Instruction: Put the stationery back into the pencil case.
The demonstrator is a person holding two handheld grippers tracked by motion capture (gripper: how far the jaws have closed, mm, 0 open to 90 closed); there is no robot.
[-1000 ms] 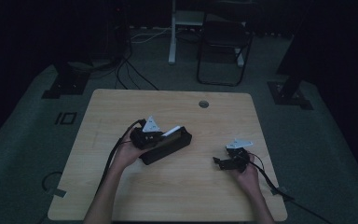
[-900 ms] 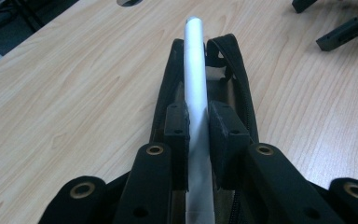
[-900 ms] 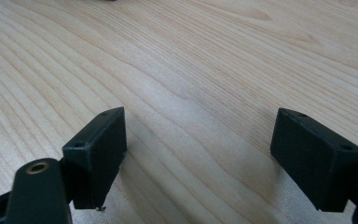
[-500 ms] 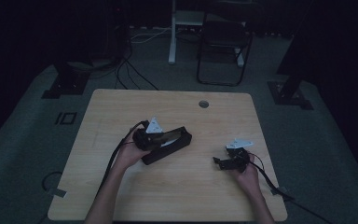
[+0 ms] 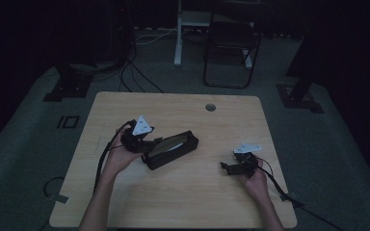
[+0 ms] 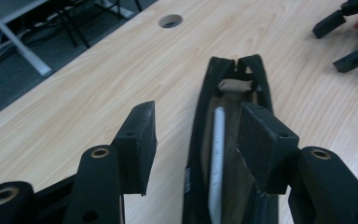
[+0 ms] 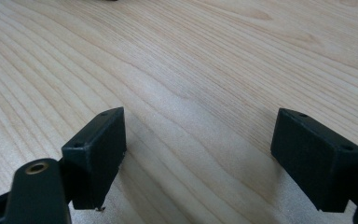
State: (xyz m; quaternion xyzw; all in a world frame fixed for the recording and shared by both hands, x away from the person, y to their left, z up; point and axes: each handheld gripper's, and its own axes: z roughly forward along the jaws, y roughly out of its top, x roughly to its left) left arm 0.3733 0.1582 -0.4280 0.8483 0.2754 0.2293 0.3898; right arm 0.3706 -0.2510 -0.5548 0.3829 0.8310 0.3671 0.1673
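A long black case (image 5: 176, 150) lies open at the middle of the wooden table (image 5: 183, 202), showing a pale lining. In the left gripper view a slim white object (image 6: 216, 154) rests lengthwise inside the case (image 6: 200, 116). My left gripper (image 5: 147, 144) is at the case's left end, open. Its jaws straddle the case's near wall, with the right one over the interior (image 6: 200, 140). My right gripper (image 5: 227, 167) stands open low over bare wood at the table's right (image 7: 198, 154), apart from the case. Its jaws also appear in the left gripper view (image 6: 338, 42).
A round cable hole (image 5: 210, 107) sits near the table's far edge. Beyond the table, on the dark floor, stand a chair (image 5: 231, 43), a white post (image 5: 178, 33) and black stand bases (image 5: 70, 84). Cables trail from both grippers off the near edge.
My left gripper has drawn back to the left along the case. The white object seen at the case's top a second ago now lies inside. The right gripper stayed put.
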